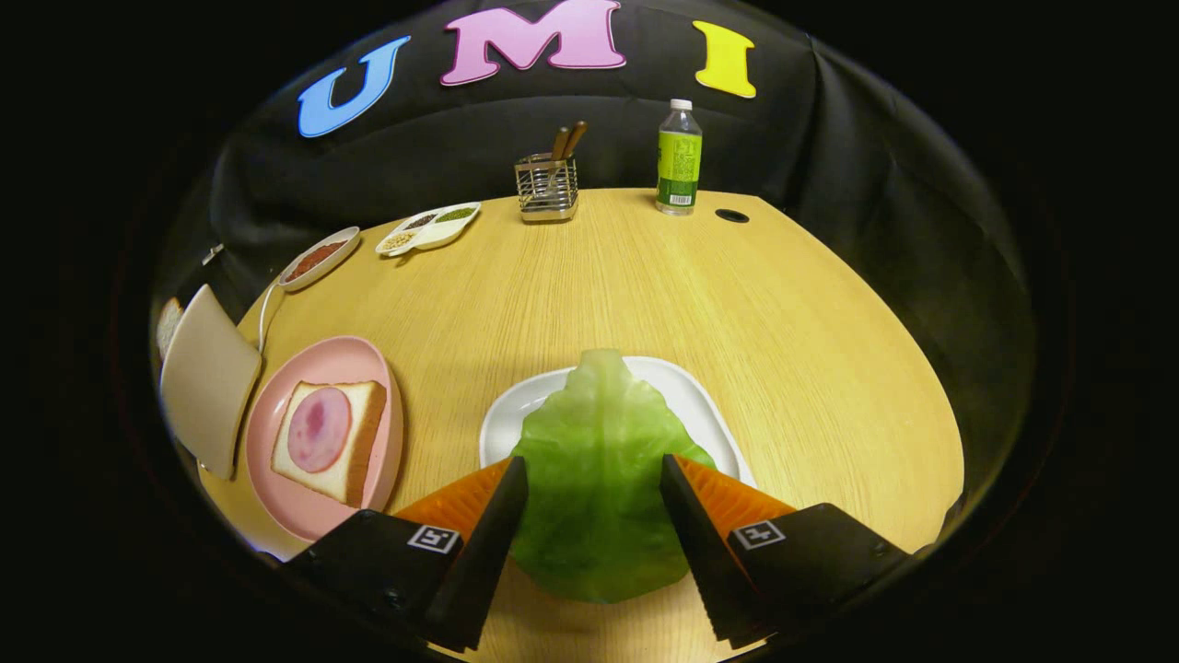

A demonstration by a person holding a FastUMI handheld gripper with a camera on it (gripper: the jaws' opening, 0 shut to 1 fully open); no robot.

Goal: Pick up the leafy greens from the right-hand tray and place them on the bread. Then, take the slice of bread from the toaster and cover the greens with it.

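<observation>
A large green leaf sits between the fingers of my gripper, which presses on it from both sides. The leaf hangs just over the white tray, hiding most of it and reaching past its near rim. To the left, a pink plate holds a slice of bread topped with a round of ham. Left of the plate stands a cream toaster with a slice of bread peeking from behind it.
At the back left lie an oval dish with red filling and a divided dish of grains. A wire holder with utensils and a green-labelled bottle stand at the far edge, near a cable hole.
</observation>
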